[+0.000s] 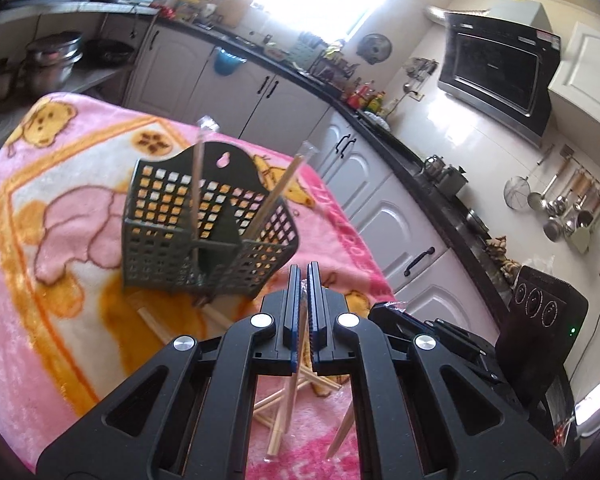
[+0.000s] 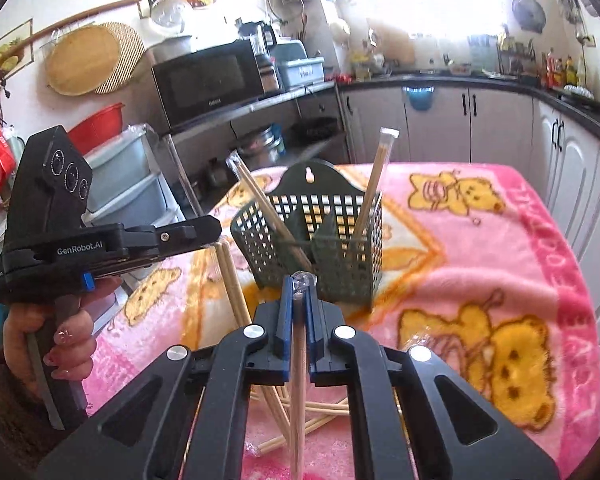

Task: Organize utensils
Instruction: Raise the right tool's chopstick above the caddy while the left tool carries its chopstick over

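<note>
Here each tool is clenched on a wrapped chopstick: right tool point(image 2: 299, 280), left tool point(image 1: 301, 276), both just before the green basket point(image 2: 332, 236). Slick wrappers could slip, or long sticks catch its rim and tip it.

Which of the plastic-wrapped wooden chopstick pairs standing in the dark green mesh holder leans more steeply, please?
The left pair, slanting far leftward; the right pair stands nearly upright in the holder.
</note>
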The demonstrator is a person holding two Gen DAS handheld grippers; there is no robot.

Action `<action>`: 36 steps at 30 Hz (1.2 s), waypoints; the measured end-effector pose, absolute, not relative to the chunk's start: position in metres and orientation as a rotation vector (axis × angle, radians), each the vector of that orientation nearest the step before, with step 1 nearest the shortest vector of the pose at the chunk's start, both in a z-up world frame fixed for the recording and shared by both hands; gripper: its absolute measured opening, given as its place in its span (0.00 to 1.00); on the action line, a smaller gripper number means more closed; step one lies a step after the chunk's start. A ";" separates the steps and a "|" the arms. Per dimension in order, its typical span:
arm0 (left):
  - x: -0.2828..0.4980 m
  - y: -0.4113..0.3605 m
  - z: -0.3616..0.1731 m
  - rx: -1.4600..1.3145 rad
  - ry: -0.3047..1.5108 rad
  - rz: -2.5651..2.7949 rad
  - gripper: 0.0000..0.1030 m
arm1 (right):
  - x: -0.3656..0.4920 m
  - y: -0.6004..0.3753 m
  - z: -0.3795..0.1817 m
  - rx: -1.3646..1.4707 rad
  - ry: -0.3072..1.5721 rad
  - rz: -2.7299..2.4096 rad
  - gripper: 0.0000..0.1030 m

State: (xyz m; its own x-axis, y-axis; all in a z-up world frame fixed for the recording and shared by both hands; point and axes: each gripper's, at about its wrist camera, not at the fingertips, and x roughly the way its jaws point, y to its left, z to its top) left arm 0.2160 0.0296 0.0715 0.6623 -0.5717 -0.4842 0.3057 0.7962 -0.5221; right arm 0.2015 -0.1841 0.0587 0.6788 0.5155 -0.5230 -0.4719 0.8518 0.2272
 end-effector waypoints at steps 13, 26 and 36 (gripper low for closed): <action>0.210 0.007 0.113 -0.371 0.608 -0.596 0.01 | 0.186 -0.203 0.103 0.096 0.474 0.541 0.06; 0.213 0.005 0.148 -0.354 0.528 -0.627 0.01 | 0.182 -0.217 0.139 0.152 0.338 0.520 0.06; 0.219 0.014 0.186 -0.334 0.441 -0.608 0.01 | 0.192 -0.211 0.172 0.133 0.245 0.513 0.06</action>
